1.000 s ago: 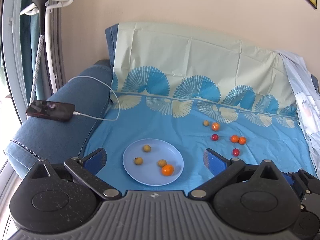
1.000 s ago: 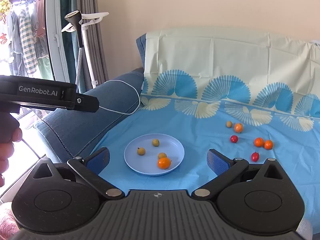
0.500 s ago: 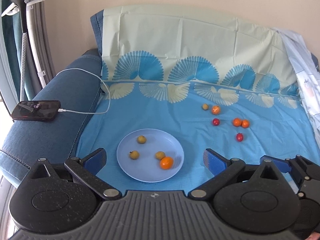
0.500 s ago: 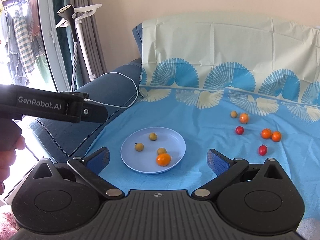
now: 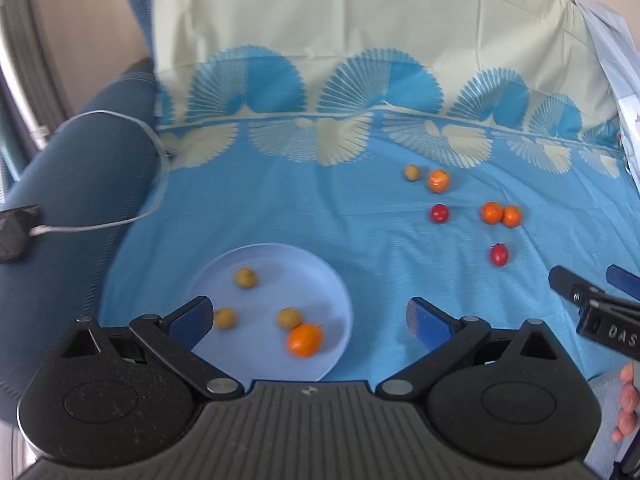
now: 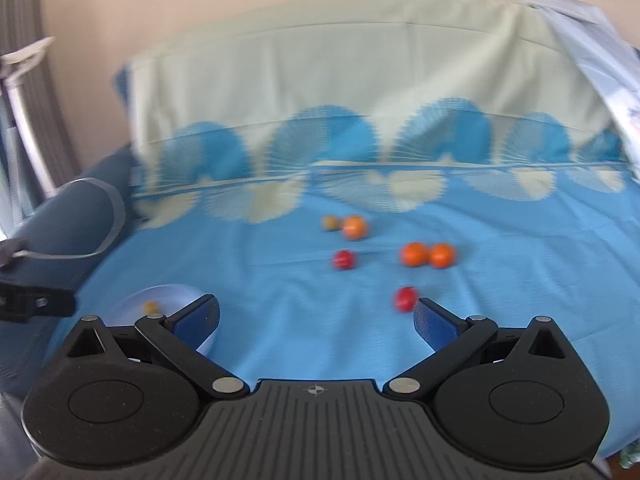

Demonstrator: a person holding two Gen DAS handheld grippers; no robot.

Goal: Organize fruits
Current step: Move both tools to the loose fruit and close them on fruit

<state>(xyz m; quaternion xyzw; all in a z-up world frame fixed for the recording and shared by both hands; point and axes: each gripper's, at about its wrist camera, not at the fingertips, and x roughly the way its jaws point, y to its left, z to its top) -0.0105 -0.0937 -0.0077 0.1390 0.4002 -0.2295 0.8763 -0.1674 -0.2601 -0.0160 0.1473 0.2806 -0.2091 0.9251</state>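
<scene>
On the far left a phone (image 5: pixel 14 236) with its white cable (image 5: pixel 120 168) lies on the sofa arm, clear of the work. The left hand-held gripper (image 5: pixel 308 316) has dropped closer over the blue plate (image 5: pixel 336 292), its fingers spread and empty; the plate holds three yellowish fruits and one orange one (image 5: pixel 305 339). The right hand-held gripper (image 6: pixel 316 316), also spread and empty, has swung rightward from the plate toward the six loose fruits on the blue sheet (image 6: pixel 280 340). The nearest red tomato (image 6: pixel 405 298) sits just beside its right finger, so a pick looks imminent. Nothing blocks the path, though this view is motion-blurred.
</scene>
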